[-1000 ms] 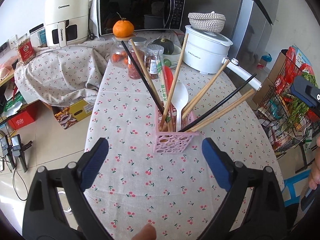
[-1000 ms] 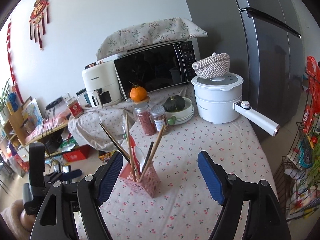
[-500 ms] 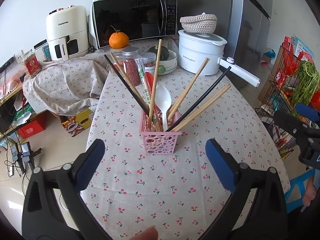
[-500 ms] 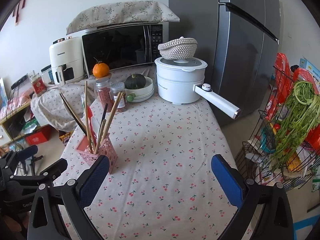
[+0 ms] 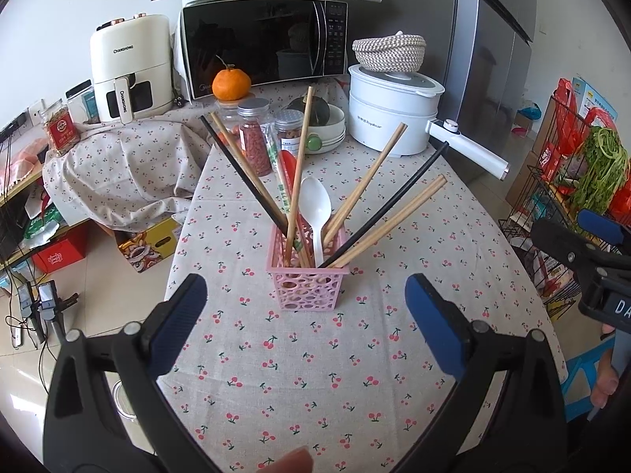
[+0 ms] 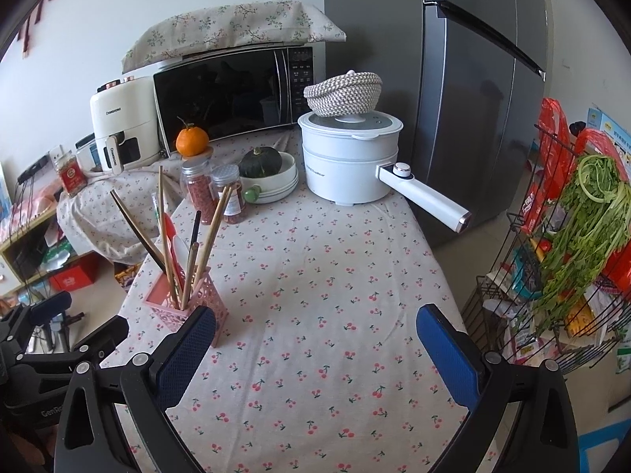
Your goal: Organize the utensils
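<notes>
Since the earlier frames you have drawn both grippers back and up. The pink holder (image 5: 307,280) now stands ahead of your left gripper (image 5: 305,317), centred between its jaws, chopsticks (image 5: 364,185) and white spoon (image 5: 315,205) fanning upward. Both jaws are spread wide, gripping nothing. To your right gripper (image 6: 315,345) the holder lies ahead-left, beside its left jaw; your left is better aligned. Bare surface (image 6: 335,276) surrounds it; the near edge is close.
</notes>
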`<state>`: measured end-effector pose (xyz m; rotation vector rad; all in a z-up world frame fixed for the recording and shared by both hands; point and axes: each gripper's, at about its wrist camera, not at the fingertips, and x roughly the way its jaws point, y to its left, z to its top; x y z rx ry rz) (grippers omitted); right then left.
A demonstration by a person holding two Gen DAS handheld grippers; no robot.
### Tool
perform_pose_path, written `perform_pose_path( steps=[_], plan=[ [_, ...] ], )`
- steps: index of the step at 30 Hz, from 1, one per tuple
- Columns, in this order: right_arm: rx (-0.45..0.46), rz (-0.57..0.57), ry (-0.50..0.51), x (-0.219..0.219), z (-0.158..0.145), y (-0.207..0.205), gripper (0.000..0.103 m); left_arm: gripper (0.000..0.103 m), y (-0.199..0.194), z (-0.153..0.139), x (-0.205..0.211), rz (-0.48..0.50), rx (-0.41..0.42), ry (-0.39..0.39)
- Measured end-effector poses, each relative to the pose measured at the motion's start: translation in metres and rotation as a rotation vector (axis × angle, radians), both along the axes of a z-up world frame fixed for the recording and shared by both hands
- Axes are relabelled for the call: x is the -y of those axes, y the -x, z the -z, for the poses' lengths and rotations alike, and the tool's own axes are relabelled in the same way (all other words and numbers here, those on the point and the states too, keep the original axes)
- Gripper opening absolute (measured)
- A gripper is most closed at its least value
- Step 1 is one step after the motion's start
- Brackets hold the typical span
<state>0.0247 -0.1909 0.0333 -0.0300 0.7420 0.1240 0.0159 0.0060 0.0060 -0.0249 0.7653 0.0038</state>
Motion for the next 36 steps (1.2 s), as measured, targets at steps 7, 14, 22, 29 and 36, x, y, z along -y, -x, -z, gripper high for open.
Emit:
perform_pose_path(
  steps=[7, 14, 22, 29, 36],
  plan=[
    [-0.006, -0.008, -0.003, -0.0029, 0.0013, -0.0018, 0.102, 0.1, 0.0001, 0.0, 0.0001, -0.003, 0.001, 0.0],
    [-0.007, -0.009, -0.003, -0.0034, 0.0015, -0.0018, 0.102, 0.101, 0.0006, -0.0002, -0.0002, -0.004, 0.001, 0.001],
    [-0.011, -0.007, -0.006, -0.0039, 0.003, -0.0028, 0.102, 0.101, 0.0004, -0.0001, -0.0002, -0.004, 0.001, 0.0],
    [-0.012, -0.005, -0.006, -0.004, 0.0036, -0.0028, 0.102, 0.101, 0.0005, -0.0016, -0.0018, -0.005, 0.001, -0.002],
    [-0.012, -0.006, -0.006, -0.0035, 0.0041, -0.0029, 0.102, 0.101, -0.0001, -0.0024, -0.0037, -0.011, 0.005, -0.007]
  ],
)
